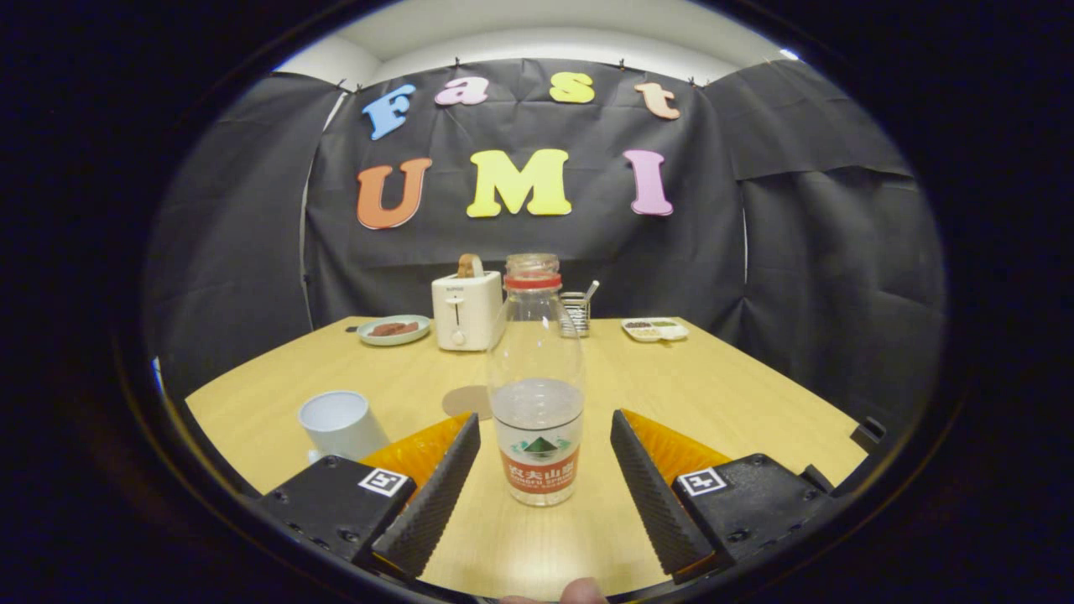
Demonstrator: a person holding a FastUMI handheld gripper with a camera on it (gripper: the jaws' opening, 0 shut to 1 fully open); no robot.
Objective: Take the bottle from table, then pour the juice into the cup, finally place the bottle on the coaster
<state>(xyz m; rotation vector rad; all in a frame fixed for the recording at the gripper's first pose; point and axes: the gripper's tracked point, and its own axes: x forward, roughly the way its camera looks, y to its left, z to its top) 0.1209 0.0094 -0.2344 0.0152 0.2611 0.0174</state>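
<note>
Wooden table [713, 394] — bottle [537, 382] upright between spread tongs [545, 428], untouched.

A white toaster [466, 309] stands far back on the table [713, 394]. A plate [393, 330] lies left of the toaster. A rack [576, 312] and tray [654, 329] sit right of the toaster.

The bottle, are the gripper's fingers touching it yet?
Apart. The gripper view shows bare table on both sides of the bottle, between it and the open gripper fingers.
</note>
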